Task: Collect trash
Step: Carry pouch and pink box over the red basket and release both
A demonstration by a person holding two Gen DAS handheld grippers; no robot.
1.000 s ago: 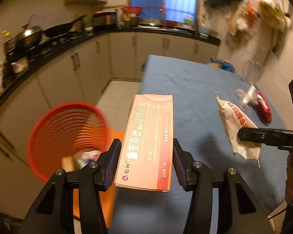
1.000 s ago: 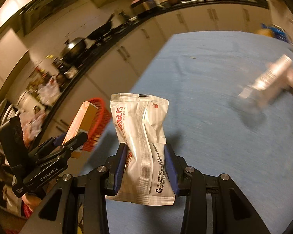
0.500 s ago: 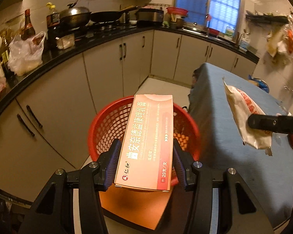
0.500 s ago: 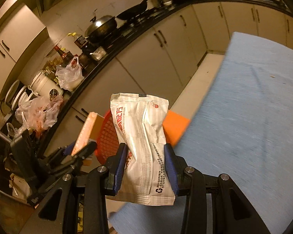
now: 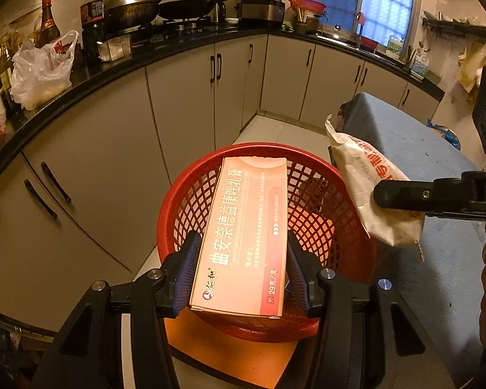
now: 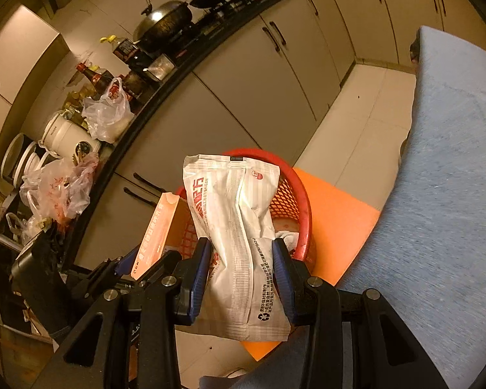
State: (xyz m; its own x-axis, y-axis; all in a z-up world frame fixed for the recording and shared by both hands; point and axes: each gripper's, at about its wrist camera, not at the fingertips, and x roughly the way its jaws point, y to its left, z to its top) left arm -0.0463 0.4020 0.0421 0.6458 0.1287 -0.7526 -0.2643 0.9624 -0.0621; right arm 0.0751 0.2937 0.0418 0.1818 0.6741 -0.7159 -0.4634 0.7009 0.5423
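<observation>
Now the left claw (image 5: 239, 269) is clamped on a pink box (image 5: 243, 240), with a blue pad pressed on each long side. The box hangs right over the red basket (image 5: 311, 201), which sits on an orange mat (image 6: 337, 223) on the floor. The right claw (image 6: 239, 275) is clamped on a white bag (image 6: 239, 243), squeezing its middle. The bag hangs over the right rim of the basket, near the table (image 6: 453, 194) with the blue cloth. Some white trash (image 6: 286, 236) lies inside the basket.

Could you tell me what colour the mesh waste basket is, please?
Red; the basket shows best in the left wrist view.
</observation>
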